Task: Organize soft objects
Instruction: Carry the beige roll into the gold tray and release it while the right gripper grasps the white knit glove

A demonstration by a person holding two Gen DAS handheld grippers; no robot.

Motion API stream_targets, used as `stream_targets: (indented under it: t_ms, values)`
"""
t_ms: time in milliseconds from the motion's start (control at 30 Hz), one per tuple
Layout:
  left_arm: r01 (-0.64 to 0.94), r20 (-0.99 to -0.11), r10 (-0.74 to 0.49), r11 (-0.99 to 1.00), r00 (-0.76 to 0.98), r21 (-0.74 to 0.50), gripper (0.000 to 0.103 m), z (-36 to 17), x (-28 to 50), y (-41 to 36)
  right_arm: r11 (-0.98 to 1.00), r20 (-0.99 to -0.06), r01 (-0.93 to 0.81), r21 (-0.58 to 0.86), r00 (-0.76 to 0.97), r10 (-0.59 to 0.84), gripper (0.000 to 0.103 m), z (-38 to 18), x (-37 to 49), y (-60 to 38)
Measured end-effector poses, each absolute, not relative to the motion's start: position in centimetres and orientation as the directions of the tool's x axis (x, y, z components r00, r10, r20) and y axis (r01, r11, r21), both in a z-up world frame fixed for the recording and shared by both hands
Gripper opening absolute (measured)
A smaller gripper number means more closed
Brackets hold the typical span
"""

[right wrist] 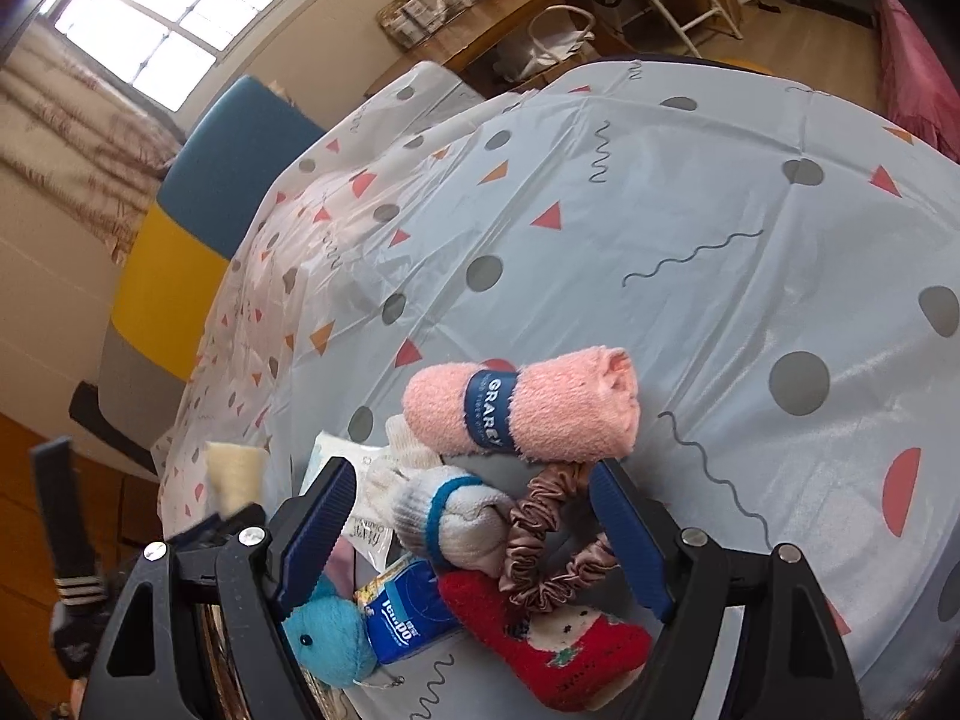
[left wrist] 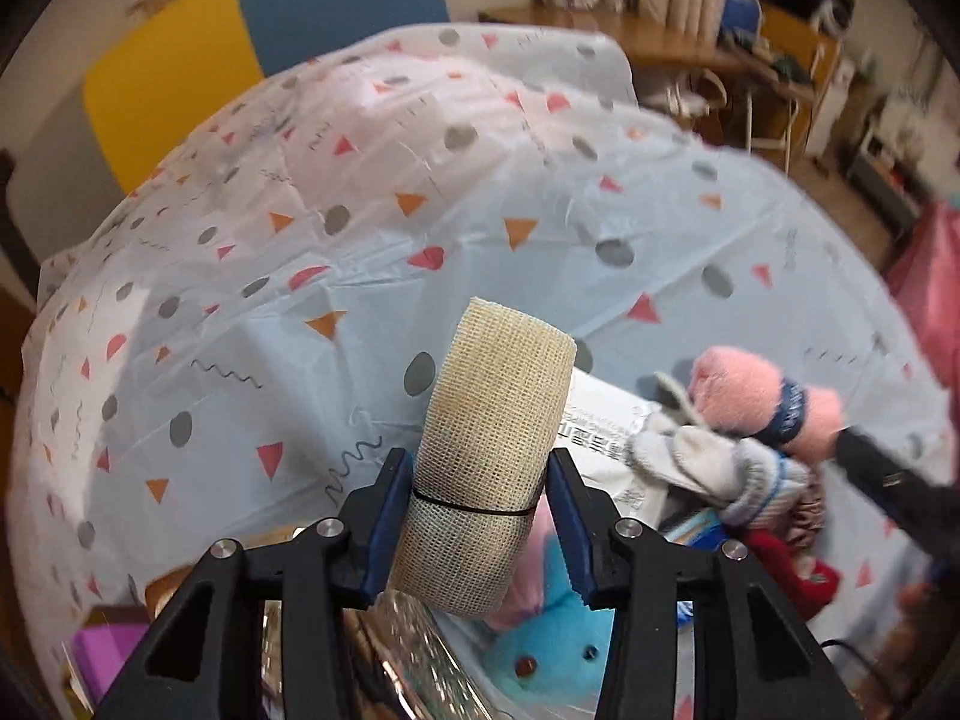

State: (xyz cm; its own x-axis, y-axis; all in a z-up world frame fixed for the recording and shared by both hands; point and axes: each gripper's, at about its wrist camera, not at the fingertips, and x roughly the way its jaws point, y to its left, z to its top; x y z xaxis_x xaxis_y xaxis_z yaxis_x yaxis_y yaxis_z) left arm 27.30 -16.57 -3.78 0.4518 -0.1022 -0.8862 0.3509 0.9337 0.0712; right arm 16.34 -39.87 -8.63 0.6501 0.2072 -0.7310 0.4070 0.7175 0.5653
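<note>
Left wrist view: left tongs [left wrist: 480, 516] clamped on the beige mesh roll [left wrist: 492, 456], lifted clear of the pile so it can be carried off alone. Right wrist view: right tongs [right wrist: 474, 528] spread wide, empty, poised over the white glove [right wrist: 444, 510] beside the pink towel roll [right wrist: 528, 405] on the tabletop [right wrist: 690, 210], likely lining up a grab.

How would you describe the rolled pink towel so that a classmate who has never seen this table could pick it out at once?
Start at the table's pale blue patterned tablecloth and find the heap of soft things near its close edge. At the far side of that heap, just beyond the white sock, lies the pink towel. It alone is a fluffy pink roll, bound by a dark blue paper band with white lettering.
</note>
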Motion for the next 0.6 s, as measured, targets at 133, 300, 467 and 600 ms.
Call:
stream_targets:
  t_ms: [133, 300, 467, 600]
  values:
    - [0.348, -0.866, -0.145, 0.937, 0.478, 0.036, 0.046, -2.3, 25.4, -15.9, 0.805, -0.768, 0.351, 0.478, 0.612, 0.19, 0.082, -8.4, 17.5, -37.8]
    - [0.37, -0.852, -0.185, 0.929, 0.49, 0.012, 0.046, -1.1, 23.4, -15.9, 0.92, -0.835, 0.283, 0.27, 0.545, 0.078, 0.082, -8.8, 18.8, -34.6]
    - [0.358, -0.835, -0.209, 0.934, 0.51, -0.015, 0.046, 0.6, 23.0, -15.4, 0.972, -0.899, 0.207, 0.107, 0.438, 0.006, 0.061, -10.9, 20.0, -32.2]
    - [0.285, -0.795, -0.22, 0.957, 0.566, -0.062, 0.046, 3.4, 23.3, -12.4, 0.978, -0.896, 0.195, 0.078, 0.444, -0.017, 0.05, -11.1, 19.8, -32.2]
